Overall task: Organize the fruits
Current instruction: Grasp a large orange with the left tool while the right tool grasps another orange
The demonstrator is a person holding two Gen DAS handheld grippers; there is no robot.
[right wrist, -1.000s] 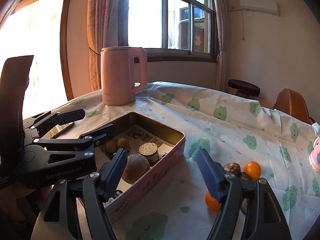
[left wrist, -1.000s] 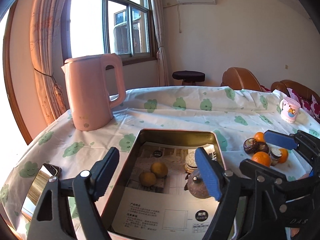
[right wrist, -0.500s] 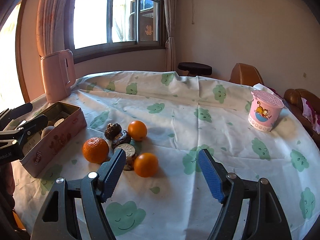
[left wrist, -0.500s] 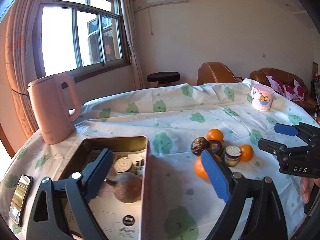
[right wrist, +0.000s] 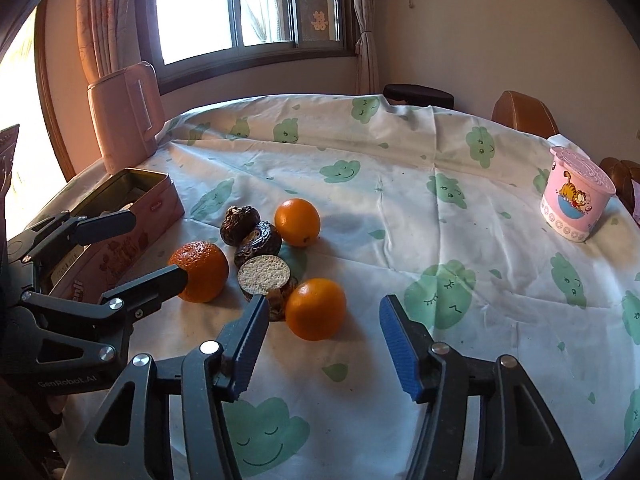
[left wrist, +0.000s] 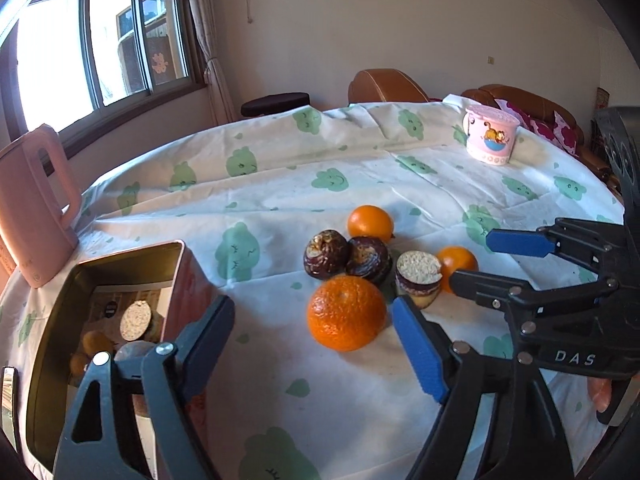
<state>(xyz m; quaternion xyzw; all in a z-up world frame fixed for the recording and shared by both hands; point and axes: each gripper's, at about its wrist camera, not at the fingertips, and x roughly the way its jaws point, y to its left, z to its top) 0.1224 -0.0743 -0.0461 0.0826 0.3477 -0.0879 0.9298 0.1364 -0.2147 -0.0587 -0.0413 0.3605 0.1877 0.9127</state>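
A cluster of fruit lies on the tablecloth: a big rough orange (left wrist: 345,312) (right wrist: 201,266), two smooth oranges (left wrist: 370,224) (right wrist: 316,309), two dark wrinkled fruits (left wrist: 326,254) (right wrist: 240,225) and a cut dark fruit (left wrist: 418,276) (right wrist: 265,276). A pink tin (left wrist: 182,276) (right wrist: 154,200) at the left holds several fruits. My left gripper (left wrist: 316,344) is open and empty, just short of the big orange. My right gripper (right wrist: 322,350) is open and empty, just short of the nearest smooth orange.
A pink kettle (left wrist: 32,204) (right wrist: 126,116) stands behind the tin. A pink cartoon cup (left wrist: 490,140) (right wrist: 574,200) stands at the far right. A phone (left wrist: 7,390) lies at the table's left edge. Chairs and a stool stand beyond the table.
Both grippers have swung right, away from the tin, and closed in on the fruit cluster. Both stay open and empty.
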